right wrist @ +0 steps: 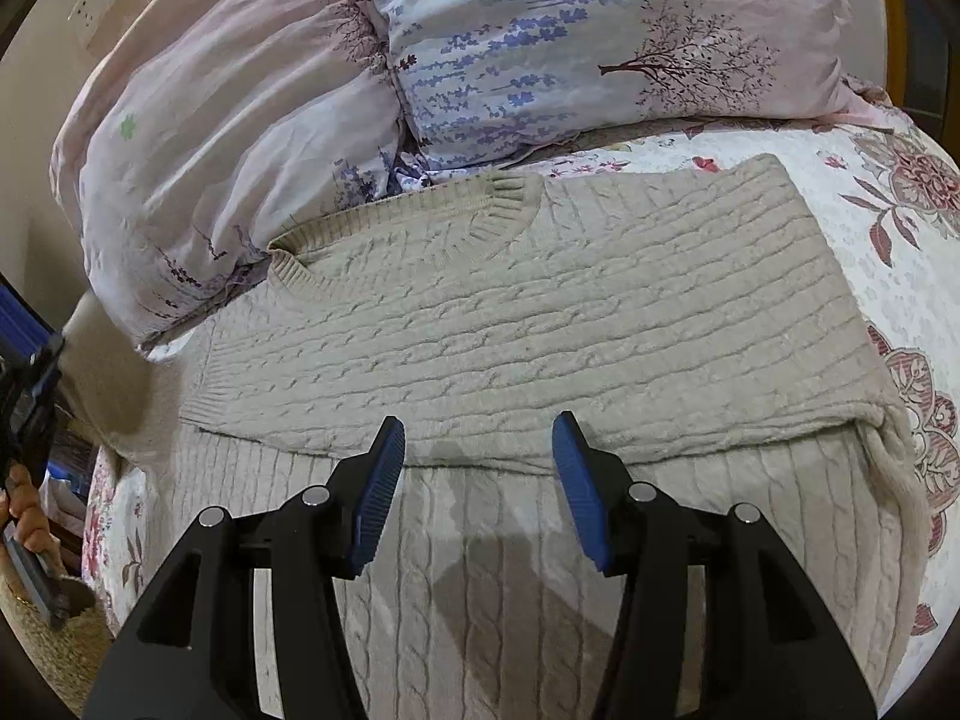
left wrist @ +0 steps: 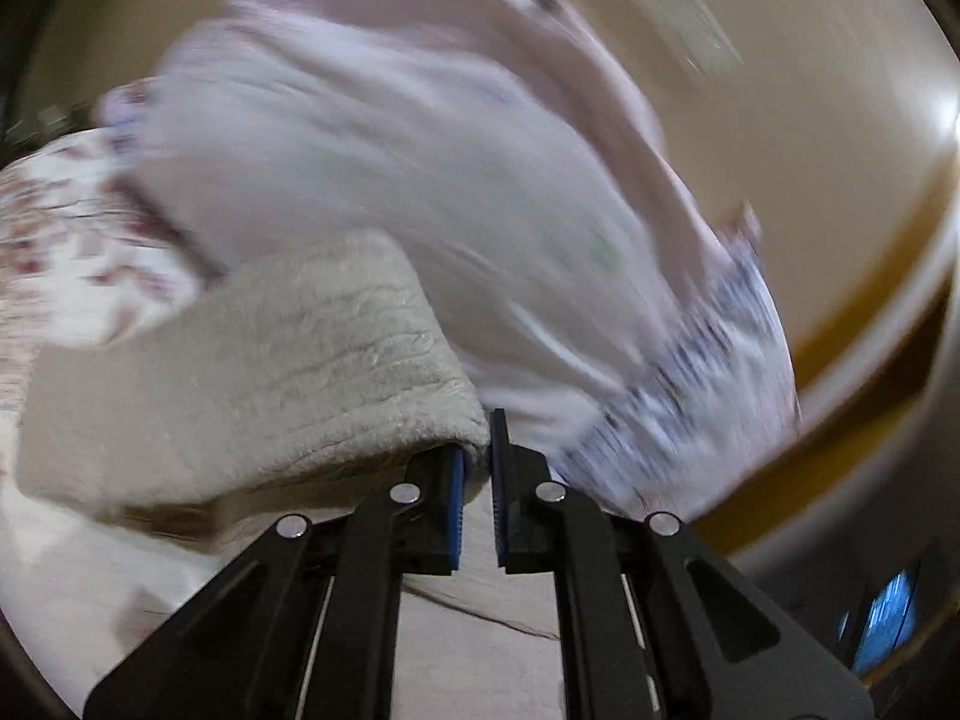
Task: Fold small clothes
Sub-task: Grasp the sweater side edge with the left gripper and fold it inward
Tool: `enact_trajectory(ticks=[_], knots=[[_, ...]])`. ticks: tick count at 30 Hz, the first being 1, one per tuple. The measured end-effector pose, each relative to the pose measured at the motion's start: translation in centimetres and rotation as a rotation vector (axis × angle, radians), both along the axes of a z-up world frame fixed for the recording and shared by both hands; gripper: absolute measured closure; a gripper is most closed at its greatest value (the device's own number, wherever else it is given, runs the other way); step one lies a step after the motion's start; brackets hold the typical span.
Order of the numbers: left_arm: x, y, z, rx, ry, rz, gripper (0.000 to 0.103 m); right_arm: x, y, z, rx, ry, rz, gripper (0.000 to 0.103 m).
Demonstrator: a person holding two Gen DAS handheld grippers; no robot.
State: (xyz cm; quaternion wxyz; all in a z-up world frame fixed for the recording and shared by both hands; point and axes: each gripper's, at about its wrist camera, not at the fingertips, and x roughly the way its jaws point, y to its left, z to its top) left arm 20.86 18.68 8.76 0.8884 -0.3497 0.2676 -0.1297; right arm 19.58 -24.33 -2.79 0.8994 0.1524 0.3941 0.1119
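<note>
The left gripper (left wrist: 477,468) is seen nearly closed, a corner of the sweater (left wrist: 252,384) pinched between its blue pads (left wrist: 457,504). From that pinch the lifted knit flap is stretched toward 10 o'clock, and behind it a blurred pillow (left wrist: 420,180) is spread from 12 to 4 o'clock.

The right gripper (right wrist: 478,456) is held wide apart, nothing between its pads (right wrist: 378,498), just above the sweater (right wrist: 540,324). The beige cable-knit sweater is laid flat on the floral bedspread (right wrist: 900,228), its long axis running from 9 to 3 o'clock, with the collar (right wrist: 420,222) turned toward 11 o'clock. A folded edge is seen just beyond the fingertips. Two pillows (right wrist: 540,48) are stacked from 10 to 1 o'clock, touching the collar. At 9 o'clock, the left gripper (right wrist: 27,372) is partly visible.
</note>
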Motion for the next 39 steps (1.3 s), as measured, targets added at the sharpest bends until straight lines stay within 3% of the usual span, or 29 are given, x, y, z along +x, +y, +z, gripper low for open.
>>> enact_trajectory(ticks=[2, 5, 10, 11, 13, 15, 23, 26, 29, 33, 38, 39], knots=[[0.8, -4.2, -0.5, 0.052, -0.002, -0.077, 0.096, -0.3, -0.5, 0.0, 0.007, 0.002, -0.009, 0.050], [1.5, -9.1, -3.3, 0.086, 0.072, -0.183, 0.096, -0.5, -1.4, -0.1, 0.016, 0.004, -0.023, 0.050], [1.5, -10.8, -8.0, 0.025, 0.232, -0.226, 0.090, -0.7, -2.2, -0.2, 0.026, 0.010, -0.030, 0.050], [1.3, -10.3, -8.6, -0.009, 0.256, -0.219, 0.085, -0.7, -2.3, -0.2, 0.027, 0.009, -0.029, 0.050], [0.7, -8.6, -9.2, -0.078, 0.285, -0.179, 0.065, -0.7, -2.2, -0.2, 0.029, 0.007, -0.030, 0.050], [0.2, -6.9, -9.4, -0.131, 0.295, -0.131, 0.061, -0.7, -2.2, -0.2, 0.033, 0.005, -0.032, 0.049], [-0.2, 0.8, -9.7, -0.317, 0.326, 0.131, 0.063, -1.1, -2.3, 0.0, 0.044, -0.002, -0.026, 0.047], [0.3, 1.2, -9.0, -0.304, 0.299, 0.158, 0.079, -1.1, -2.5, 0.1, 0.047, -0.004, -0.027, 0.047], [1.2, -0.6, -7.5, -0.258, 0.247, 0.094, 0.087, -1.3, -2.8, 0.1, 0.047, -0.011, -0.036, 0.047], [2.8, -7.1, -4.7, -0.154, 0.165, -0.098, 0.090, -1.7, -3.8, -0.2, 0.052, -0.023, -0.067, 0.047], [3.9, -16.1, -5.1, -0.056, 0.180, -0.370, 0.090, -2.5, -5.8, -0.9, 0.052, -0.032, -0.127, 0.047], [4.1, -18.2, -5.7, -0.023, 0.205, -0.428, 0.083, -2.6, -6.2, -0.9, 0.053, -0.031, -0.139, 0.047]])
